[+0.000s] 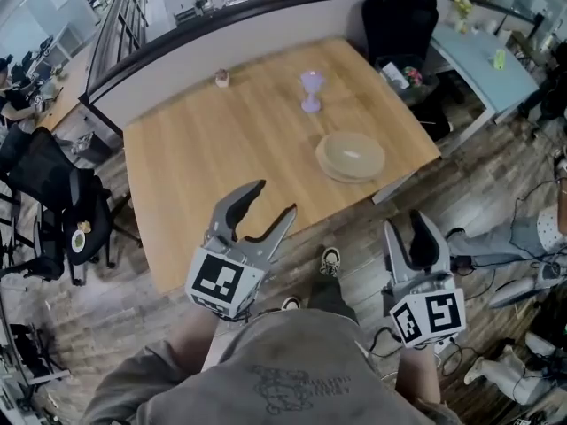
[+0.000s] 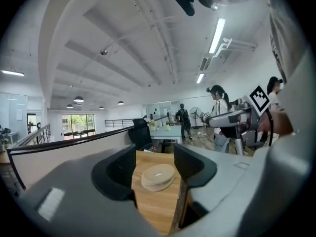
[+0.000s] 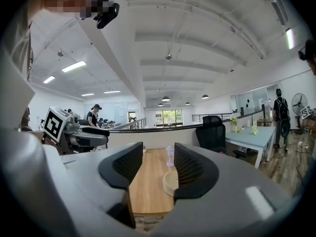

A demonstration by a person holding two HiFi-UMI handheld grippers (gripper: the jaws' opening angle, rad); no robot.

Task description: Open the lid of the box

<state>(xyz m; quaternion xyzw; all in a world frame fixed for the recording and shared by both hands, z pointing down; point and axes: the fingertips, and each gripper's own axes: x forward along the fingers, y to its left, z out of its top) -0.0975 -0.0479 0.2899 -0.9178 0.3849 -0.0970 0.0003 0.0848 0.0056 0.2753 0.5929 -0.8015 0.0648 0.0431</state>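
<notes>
Round lidded box sits at the desk's right edge near the front corner, lid on; left gripper and right gripper both spread, empty, short of the front edge; box ahead between them, no long axis, lined up best with the left.

The room is lit evenly and brightly from above. In the left gripper view a ceiling strip light is blown out at 1 o'clock, and daylight is admitted through windows at 9 o'clock. Only faint, soft shadows are cast on the table. Both gripper views are strongly bowed by fisheye distortion and ringed with black corners. The near foreground is rendered soft, the distance clearer. Straight lines are curved at the head view's edges.
</notes>
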